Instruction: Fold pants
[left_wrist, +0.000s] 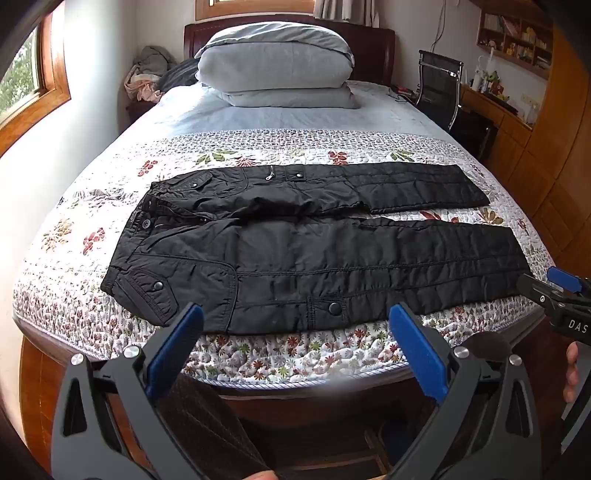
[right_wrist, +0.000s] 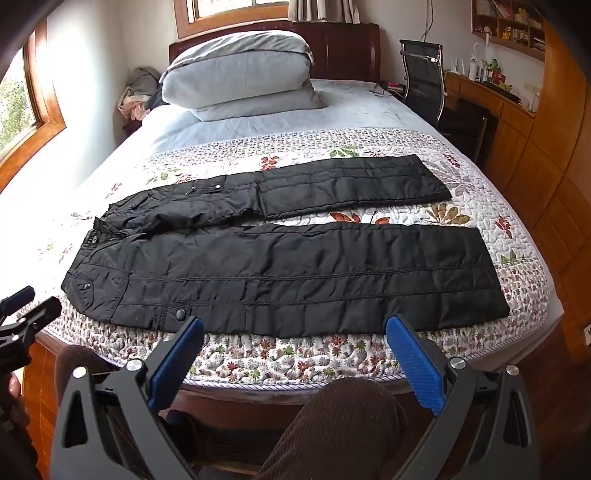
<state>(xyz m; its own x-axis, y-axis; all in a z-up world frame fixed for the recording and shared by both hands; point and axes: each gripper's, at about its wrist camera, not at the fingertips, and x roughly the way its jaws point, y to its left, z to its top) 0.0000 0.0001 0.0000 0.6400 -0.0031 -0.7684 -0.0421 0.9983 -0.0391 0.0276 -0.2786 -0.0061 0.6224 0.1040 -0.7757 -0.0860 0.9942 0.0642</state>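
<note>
Black padded pants (left_wrist: 295, 258) lie flat on the bed, waist to the left, both legs stretched out to the right and slightly apart; they also show in the right wrist view (right_wrist: 288, 269). My left gripper (left_wrist: 295, 325) is open and empty, held just in front of the near leg's edge by the hip. My right gripper (right_wrist: 293, 332) is open and empty, in front of the near leg further toward the hem. The right gripper also shows at the right edge of the left wrist view (left_wrist: 561, 291), and the left gripper at the left edge of the right wrist view (right_wrist: 26, 306).
The pants lie on a floral quilt (left_wrist: 295, 350) on a bed with a wooden frame. A folded grey duvet (left_wrist: 277, 66) is stacked at the headboard. A black chair (left_wrist: 439, 88) and a wooden desk (left_wrist: 491, 107) stand to the right. The person's knees (right_wrist: 343, 424) are below.
</note>
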